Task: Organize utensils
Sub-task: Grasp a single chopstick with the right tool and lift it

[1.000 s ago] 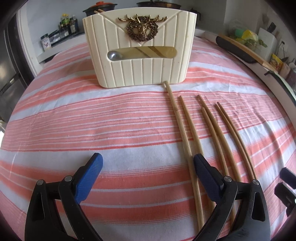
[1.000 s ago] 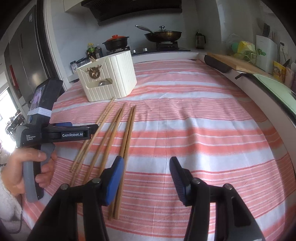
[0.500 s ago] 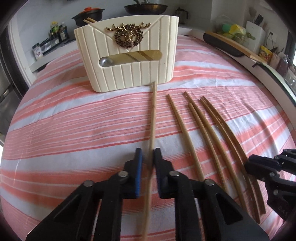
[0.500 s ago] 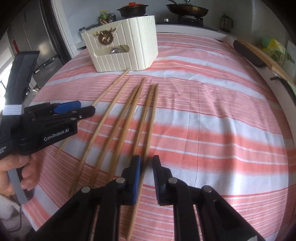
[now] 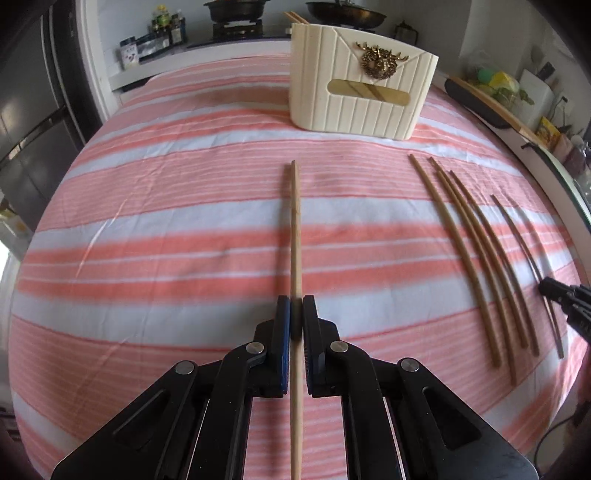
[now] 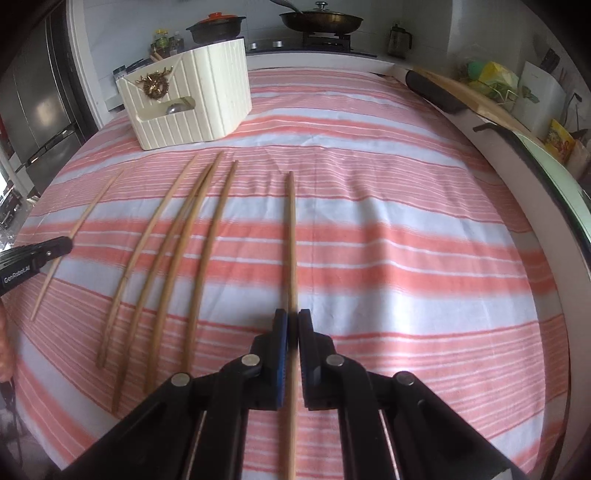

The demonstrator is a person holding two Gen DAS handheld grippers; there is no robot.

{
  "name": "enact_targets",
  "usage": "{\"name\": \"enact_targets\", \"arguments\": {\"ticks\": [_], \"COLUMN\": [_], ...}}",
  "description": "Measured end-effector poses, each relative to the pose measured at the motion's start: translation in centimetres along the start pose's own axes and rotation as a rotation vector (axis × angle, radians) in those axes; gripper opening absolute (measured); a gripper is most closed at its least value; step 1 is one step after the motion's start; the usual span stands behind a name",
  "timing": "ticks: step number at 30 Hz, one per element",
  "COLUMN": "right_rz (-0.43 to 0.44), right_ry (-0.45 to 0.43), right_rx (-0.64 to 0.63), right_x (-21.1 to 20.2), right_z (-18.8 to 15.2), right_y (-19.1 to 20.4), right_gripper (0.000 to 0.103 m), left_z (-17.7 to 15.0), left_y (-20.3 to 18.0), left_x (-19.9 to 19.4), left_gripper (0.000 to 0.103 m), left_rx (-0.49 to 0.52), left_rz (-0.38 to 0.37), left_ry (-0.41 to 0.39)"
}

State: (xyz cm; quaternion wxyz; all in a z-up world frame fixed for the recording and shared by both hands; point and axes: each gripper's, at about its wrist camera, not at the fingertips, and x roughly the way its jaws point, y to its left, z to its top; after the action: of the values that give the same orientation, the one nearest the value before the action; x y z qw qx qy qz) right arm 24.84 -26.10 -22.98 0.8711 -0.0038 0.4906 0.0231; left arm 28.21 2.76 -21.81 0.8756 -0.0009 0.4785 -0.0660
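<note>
**One chopstick in each gripper**

In my left gripper (image 5: 294,314) I held one chopstick (image 5: 294,236), the blue pads pressed narrow on its shaft. Its tip pointed ahead over the striped cloth (image 5: 166,206), toward the cream utensil holder (image 5: 358,92). My right gripper (image 6: 292,325) was also closed tight on a second chopstick (image 6: 291,243), which pointed forward in the same way.

Between the two grippers, four more chopsticks (image 6: 173,254) lay on the cloth, side by side and near each other. Their far tips were near the holder but did not touch it. From the right camera I saw the left gripper at the left edge with its chopstick across it.

The holder stood upright at the far side of the cloth, with a golden deer ornament (image 5: 379,63) on its front. Behind it, on the stove, were a pan (image 6: 320,20) and a pot (image 6: 216,28).
</note>
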Motion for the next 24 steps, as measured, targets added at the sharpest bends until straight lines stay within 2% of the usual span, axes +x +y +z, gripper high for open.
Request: {"name": "enact_targets", "arguments": {"ticks": [2, 4, 5, 6, 7, 9, 11, 15, 24], "right_rz": [0.0, 0.015, 0.026, 0.034, 0.046, 0.056, 0.043, 0.025, 0.026], "right_ry": [0.0, -0.005, -0.002, -0.003, -0.012, -0.026, -0.033, -0.045, -0.078], "right_rx": [-0.007, -0.008, -0.009, -0.008, -0.003, 0.008, -0.011, -0.052, -0.053], "right_x": [-0.8, -1.3, -1.4, -1.4, -1.5, -1.3, -1.1, -1.0, -1.1], "right_z": [-1.0, -1.5, -1.8, -2.0, -2.1, -2.1, -2.1, -2.3, -2.6], "right_y": [-0.2, -0.2, -0.2, -0.1, 0.0, 0.2, 0.5, 1.0, 0.8], "right_gripper": [0.006, 0.007, 0.008, 0.019, 0.033, 0.04, 0.041, 0.043, 0.044], "left_z": [-1.4, -2.2, -2.6, -2.8, -2.9, -2.8, -2.7, -2.5, -2.4], "left_y": [0.9, 1.0, 1.1, 1.2, 1.4, 1.5, 1.7, 0.9, 0.9], "left_x": [-1.1, -1.7, -2.0, -2.1, -2.2, -2.1, -1.3, -0.6, -0.1], "left_gripper": [0.006, 0.018, 0.038, 0.058, 0.064, 0.067, 0.068, 0.081, 0.091], "left_rx": [0.008, 0.008, 0.008, 0.011, 0.012, 0.013, 0.01, 0.051, 0.051], "left_rz": [-0.02, -0.039, -0.051, -0.052, -0.045, -0.024, -0.014, 0.032, 0.046], "left_ry": [0.003, 0.007, 0.007, 0.001, -0.01, -0.022, -0.016, -0.031, -0.034]}}
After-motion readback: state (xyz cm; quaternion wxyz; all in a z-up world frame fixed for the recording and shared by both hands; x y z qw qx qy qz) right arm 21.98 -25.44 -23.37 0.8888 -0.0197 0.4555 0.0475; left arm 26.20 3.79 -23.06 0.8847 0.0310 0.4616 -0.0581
